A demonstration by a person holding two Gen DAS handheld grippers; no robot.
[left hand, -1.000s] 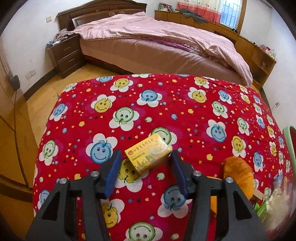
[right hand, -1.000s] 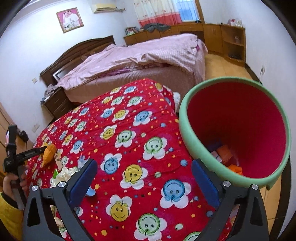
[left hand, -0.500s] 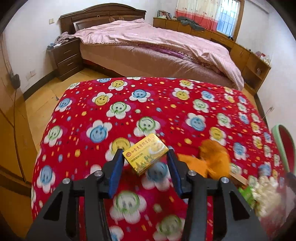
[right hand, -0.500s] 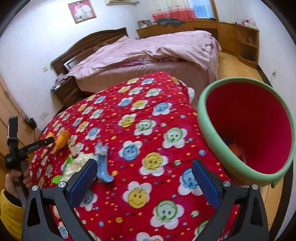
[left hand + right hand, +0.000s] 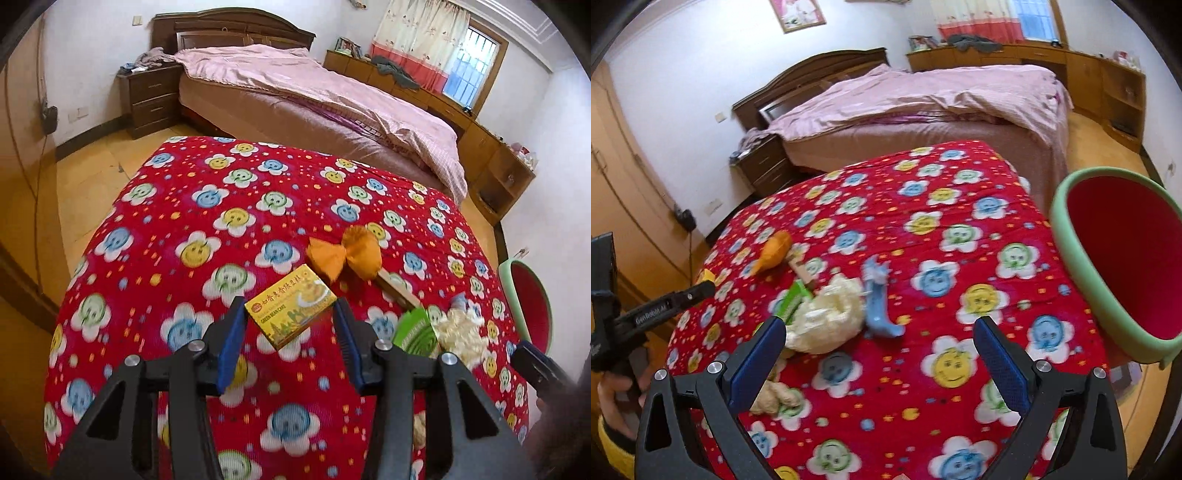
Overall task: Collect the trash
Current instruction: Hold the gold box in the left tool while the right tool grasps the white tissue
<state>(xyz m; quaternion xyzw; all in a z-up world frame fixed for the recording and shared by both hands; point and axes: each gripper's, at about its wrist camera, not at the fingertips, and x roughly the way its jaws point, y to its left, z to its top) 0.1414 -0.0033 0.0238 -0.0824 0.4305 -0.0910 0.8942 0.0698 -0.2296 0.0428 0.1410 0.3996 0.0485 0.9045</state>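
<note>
My left gripper is shut on a yellow green-bean-cake box and holds it just above the red smiley-flower cloth. In the right wrist view this gripper comes in from the left with the yellow box at its tip. My right gripper stands wide open with nothing between its fingers, above the cloth in front of a blue plastic piece and a white crumpled paper. The green-rimmed red bin stands at the right edge of the cloth.
An orange wrapper, a wooden stick, a green packet and a tan crumpled bit lie on the cloth. A pink-covered bed stands behind, with a nightstand and wooden floor on the left.
My left gripper closed on the yellow box and carried it right, toward the orange wrapper and paper. My right gripper swung left from the bin to the pile.
</note>
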